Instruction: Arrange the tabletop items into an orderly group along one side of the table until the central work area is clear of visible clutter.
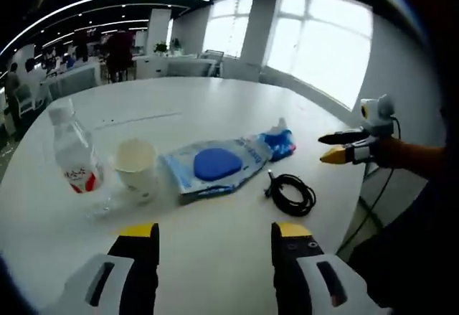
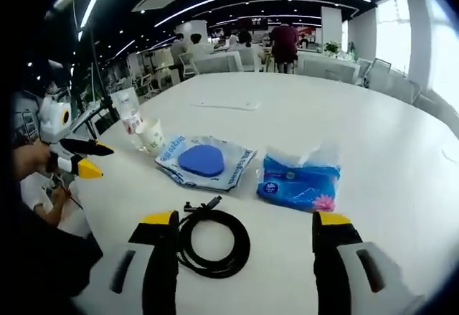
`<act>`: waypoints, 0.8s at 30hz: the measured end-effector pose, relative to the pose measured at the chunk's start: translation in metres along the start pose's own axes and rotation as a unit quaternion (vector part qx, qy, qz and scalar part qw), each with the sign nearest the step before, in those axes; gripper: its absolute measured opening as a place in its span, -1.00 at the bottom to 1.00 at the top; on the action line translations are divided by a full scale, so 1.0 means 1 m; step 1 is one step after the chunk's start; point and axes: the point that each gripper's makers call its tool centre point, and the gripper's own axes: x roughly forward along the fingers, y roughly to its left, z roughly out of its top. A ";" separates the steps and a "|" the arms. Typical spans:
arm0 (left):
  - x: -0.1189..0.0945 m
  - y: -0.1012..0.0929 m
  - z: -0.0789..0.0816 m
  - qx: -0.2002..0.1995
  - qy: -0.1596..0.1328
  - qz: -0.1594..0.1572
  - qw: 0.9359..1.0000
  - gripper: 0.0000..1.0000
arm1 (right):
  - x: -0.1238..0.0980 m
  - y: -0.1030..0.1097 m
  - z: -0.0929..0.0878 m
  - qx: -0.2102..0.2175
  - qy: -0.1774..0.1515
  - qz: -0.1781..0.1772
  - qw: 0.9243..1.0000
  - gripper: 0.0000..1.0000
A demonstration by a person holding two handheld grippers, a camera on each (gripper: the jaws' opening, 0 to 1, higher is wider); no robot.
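A white round table (image 1: 215,257) carries the clutter. In the left gripper view, a clear water bottle (image 1: 74,153) with a red-and-white label stands at the left, a paper cup (image 1: 136,164) just beside it, then a clear packet holding a blue disc (image 1: 215,166), a blue tissue pack (image 1: 281,143) farther right, and a coiled black cable (image 1: 290,193) nearer. The writing on the labels is too small to read. The left gripper (image 1: 215,240) hovers near the table's edge, jaws wide and empty. The right gripper (image 2: 244,232) stands wide apart around the cable, holding nothing.
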 end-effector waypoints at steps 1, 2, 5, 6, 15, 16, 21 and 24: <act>-0.005 0.005 -0.001 -0.003 -0.002 0.004 1.000 0.34 | -0.002 0.000 0.000 -0.002 0.000 0.001 1.000 0.55; -0.012 0.012 -0.001 -0.009 -0.007 0.011 1.000 0.37 | -0.005 0.000 0.003 -0.003 -0.004 0.003 1.000 0.59; -0.026 0.024 -0.001 -0.016 -0.012 0.022 1.000 0.48 | -0.012 0.002 0.008 -0.001 -0.011 0.006 1.000 0.66; -0.032 0.031 -0.001 -0.014 -0.009 0.030 0.999 0.51 | -0.015 0.002 0.009 0.000 -0.011 0.006 1.000 0.67; -0.054 0.037 0.010 -0.010 -0.010 0.040 0.999 0.77 | -0.032 -0.002 0.006 0.006 -0.012 0.002 1.000 0.85; -0.055 0.038 0.010 -0.010 -0.010 0.041 0.999 0.80 | -0.033 -0.002 0.006 0.006 -0.012 0.001 1.000 0.87; -0.067 0.043 0.014 -0.029 -0.024 0.048 0.998 0.91 | -0.044 -0.009 0.002 0.003 -0.007 -0.002 1.000 0.99; -0.075 0.046 0.014 -0.034 -0.027 0.054 0.998 0.95 | -0.050 -0.015 -0.002 0.002 -0.002 -0.002 1.000 0.99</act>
